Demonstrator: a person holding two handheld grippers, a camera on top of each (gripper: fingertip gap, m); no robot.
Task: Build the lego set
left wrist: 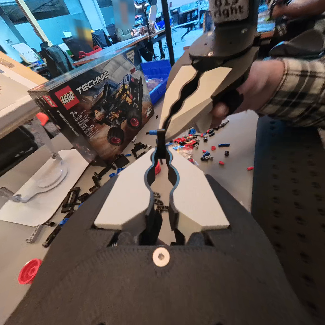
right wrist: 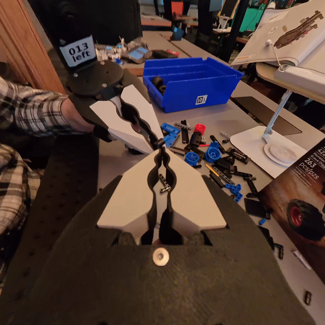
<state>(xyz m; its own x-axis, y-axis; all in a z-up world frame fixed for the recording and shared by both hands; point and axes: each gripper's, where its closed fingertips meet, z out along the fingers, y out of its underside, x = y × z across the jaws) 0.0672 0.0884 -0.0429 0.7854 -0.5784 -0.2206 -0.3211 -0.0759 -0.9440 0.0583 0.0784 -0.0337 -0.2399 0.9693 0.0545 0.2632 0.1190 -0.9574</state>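
In the left wrist view my left gripper (left wrist: 161, 151) is shut on a black Lego beam (left wrist: 161, 143) and holds it upright above the table. A blue pin (left wrist: 152, 132) sticks out sideways from the beam's top. My right gripper (left wrist: 165, 129) comes down from the upper right with its tips closed, right at the top of the beam. In the right wrist view my right gripper (right wrist: 162, 149) is shut with nothing visible between its pads. Its tips meet the left gripper (right wrist: 156, 144), which holds the black piece (right wrist: 159, 141) there.
The Lego box (left wrist: 98, 109) stands at the left. A blue bin (right wrist: 190, 91) holding black tyres is behind. An instruction booklet (right wrist: 281, 35) rests on a white stand (right wrist: 263, 146). Loose black, blue and red parts (right wrist: 219, 158) lie scattered. A red wheel hub (left wrist: 29, 271) lies near. A dark perforated mat (left wrist: 290, 193) borders the table.
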